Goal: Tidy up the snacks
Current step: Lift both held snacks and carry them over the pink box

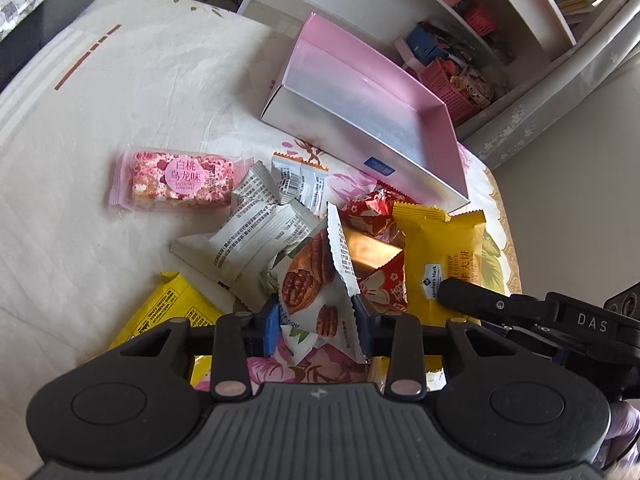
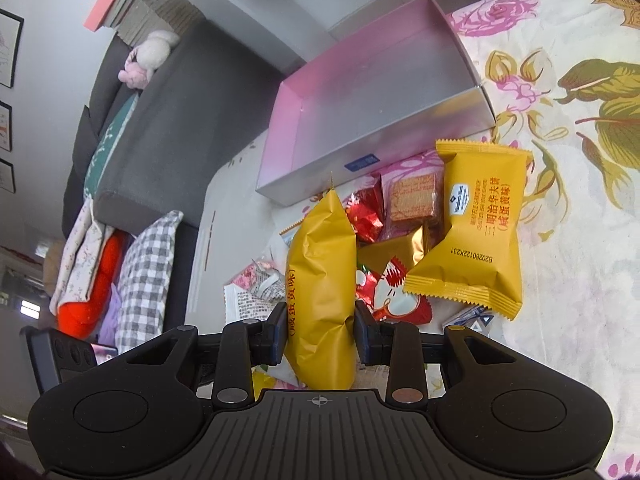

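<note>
My left gripper [image 1: 316, 320] is shut on a white pecan snack packet [image 1: 316, 288], held above the snack pile. My right gripper [image 2: 320, 330] is shut on a yellow snack packet [image 2: 322, 280], held upright over the pile. The open pink-lined box [image 1: 360, 92] lies beyond the pile with nothing in it; it also shows in the right wrist view [image 2: 376, 100]. On the cloth lie a pink nougat bar [image 1: 180, 180], white packets [image 1: 248, 240], red packets [image 1: 372, 212] and another yellow packet [image 2: 476, 220]. The right gripper's finger [image 1: 472, 300] shows at the right of the left wrist view.
The snacks lie on a floral cloth [image 2: 560, 240] over a low table. A white shelf with pink baskets [image 1: 452, 80] stands behind the box. A grey sofa [image 2: 160, 120] with a checked cushion [image 2: 148, 268] is to the left in the right wrist view.
</note>
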A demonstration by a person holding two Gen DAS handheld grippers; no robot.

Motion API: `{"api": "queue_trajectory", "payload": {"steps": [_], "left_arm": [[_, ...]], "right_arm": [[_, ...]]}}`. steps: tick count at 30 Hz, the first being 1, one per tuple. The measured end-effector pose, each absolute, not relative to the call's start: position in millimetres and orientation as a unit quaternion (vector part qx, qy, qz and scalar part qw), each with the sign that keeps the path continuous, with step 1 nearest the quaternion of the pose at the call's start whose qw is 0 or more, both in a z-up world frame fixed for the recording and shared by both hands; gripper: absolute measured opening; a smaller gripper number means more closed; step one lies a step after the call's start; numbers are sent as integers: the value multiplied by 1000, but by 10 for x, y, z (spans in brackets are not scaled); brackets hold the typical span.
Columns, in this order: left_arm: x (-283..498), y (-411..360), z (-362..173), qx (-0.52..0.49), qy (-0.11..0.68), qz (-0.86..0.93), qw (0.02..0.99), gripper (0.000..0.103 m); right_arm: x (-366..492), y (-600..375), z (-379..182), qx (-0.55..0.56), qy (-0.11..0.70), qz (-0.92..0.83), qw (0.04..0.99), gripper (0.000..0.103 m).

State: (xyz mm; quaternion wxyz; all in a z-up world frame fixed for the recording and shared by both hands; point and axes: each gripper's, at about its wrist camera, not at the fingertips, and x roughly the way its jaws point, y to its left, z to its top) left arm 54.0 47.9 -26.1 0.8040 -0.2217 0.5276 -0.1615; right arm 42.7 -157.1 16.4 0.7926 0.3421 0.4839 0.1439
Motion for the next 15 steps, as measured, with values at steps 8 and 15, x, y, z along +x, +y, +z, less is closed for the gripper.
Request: {"api": "queue_trajectory", "payload": {"steps": [8,15], "left_arm": [[534,481,-47,-233,502,-177,814,33],[719,358,135,-223,476,-169,834,33]], "right_arm": [[520,-1767,360,369,445,137,804,33],[728,-2031,368,401,418,117,807,33]]}}
